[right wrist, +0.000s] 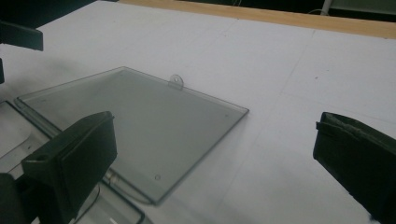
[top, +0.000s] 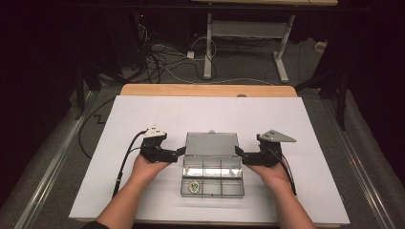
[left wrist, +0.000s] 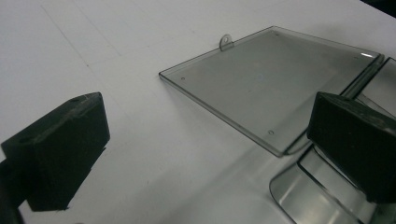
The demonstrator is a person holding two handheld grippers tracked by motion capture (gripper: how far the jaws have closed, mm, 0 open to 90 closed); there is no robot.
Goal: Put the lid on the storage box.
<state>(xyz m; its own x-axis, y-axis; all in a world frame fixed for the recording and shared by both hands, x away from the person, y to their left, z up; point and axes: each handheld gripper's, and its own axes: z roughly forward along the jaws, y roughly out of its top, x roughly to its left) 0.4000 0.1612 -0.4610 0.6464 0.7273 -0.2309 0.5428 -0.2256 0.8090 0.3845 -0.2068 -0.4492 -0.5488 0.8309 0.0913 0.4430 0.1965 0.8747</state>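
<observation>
Centrally, on a white sheet (top: 143, 114) covering the table: one clear plastic compartment box (top: 212, 177), its lid (top: 211, 143) folded flat back on the sheet, latch tab (left wrist: 226, 42) at the far edge. A small green-and-white item (top: 194, 186) lies in the near-left compartment; what it is cannot be told. Left gripper (top: 177, 151): held just beside the box's left side at the hinge, jaws spread, gripping nothing. Right gripper (top: 241, 153): likewise at the right side, jaws apart, empty.

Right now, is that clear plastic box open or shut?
Open: the box's lid lies flat on the table behind its compartments.
</observation>
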